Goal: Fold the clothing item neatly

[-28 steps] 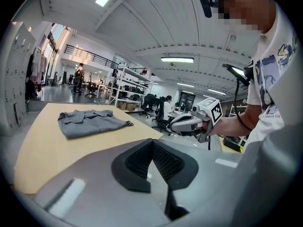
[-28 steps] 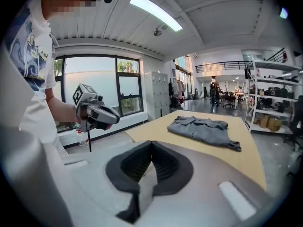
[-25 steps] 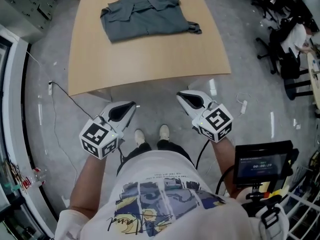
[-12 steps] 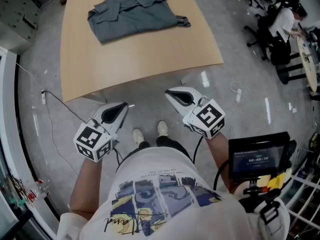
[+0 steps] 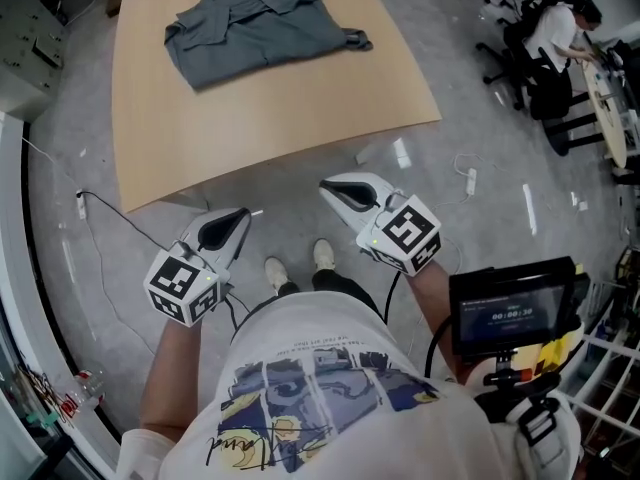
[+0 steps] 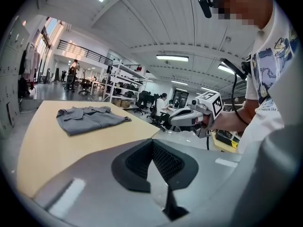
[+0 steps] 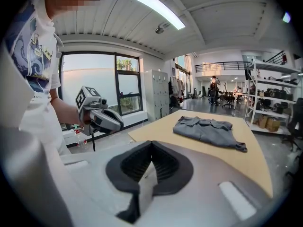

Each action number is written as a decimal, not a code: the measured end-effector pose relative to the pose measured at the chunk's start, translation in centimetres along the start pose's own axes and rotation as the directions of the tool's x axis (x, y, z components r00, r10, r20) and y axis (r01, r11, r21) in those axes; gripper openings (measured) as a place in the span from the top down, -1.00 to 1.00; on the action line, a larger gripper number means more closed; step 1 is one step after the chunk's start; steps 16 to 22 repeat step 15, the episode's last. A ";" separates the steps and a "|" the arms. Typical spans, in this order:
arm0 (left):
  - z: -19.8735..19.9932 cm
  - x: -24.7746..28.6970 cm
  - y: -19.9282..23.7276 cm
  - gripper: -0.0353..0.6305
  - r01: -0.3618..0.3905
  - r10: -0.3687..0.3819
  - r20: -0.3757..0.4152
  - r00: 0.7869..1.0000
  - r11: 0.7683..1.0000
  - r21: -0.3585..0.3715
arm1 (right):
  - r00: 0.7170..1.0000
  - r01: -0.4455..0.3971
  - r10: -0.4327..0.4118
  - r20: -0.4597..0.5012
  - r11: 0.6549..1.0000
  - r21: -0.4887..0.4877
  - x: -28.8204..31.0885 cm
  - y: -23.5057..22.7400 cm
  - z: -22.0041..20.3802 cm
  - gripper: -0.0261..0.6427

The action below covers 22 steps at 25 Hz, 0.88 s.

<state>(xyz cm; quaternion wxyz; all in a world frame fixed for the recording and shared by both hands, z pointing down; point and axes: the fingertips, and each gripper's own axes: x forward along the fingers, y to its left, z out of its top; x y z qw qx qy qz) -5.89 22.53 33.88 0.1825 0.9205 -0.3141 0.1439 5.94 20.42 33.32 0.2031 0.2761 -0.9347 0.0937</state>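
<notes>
While left gripper (image 5: 240, 216) and right gripper (image 5: 335, 190) hang closed, empty, off the table's (image 5: 280, 118) 6 o'clock edge | shirt (image 5: 262, 23) lies at its 12 o'clock, well apart | likely soft, light, limp; pinch corners.

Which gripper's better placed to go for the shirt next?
Right, slightly. Both are shut, empty and short of the table. The right gripper sits nearer the table's front edge than the left gripper, and the grey shirt trails its loose end toward that side.
</notes>
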 end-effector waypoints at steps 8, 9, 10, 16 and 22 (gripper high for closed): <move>0.1 -1.1 1.6 0.88 0.014 -0.014 0.009 1.000 1.000 -0.004 | 1.000 -0.001 0.001 -0.019 1.000 -0.010 1.8 0.9 0.9 0.91; -0.2 -1.4 1.8 0.88 0.016 -0.016 0.011 1.000 1.000 -0.003 | 1.000 0.002 -0.002 -0.019 1.000 -0.011 2.0 1.2 0.8 0.91; -0.5 -1.7 1.9 0.88 0.016 -0.016 0.013 1.000 1.000 -0.001 | 1.000 0.004 -0.004 -0.019 1.000 -0.012 2.3 1.6 0.7 0.91; -1.4 -2.8 2.7 0.88 0.012 -0.012 0.015 1.000 1.000 0.010 | 1.000 0.006 -0.007 -0.012 1.000 -0.019 3.4 2.6 0.5 0.91; -1.4 -2.8 2.7 0.88 0.012 -0.012 0.015 1.000 1.000 0.010 | 1.000 0.006 -0.007 -0.012 1.000 -0.019 3.4 2.6 0.5 0.91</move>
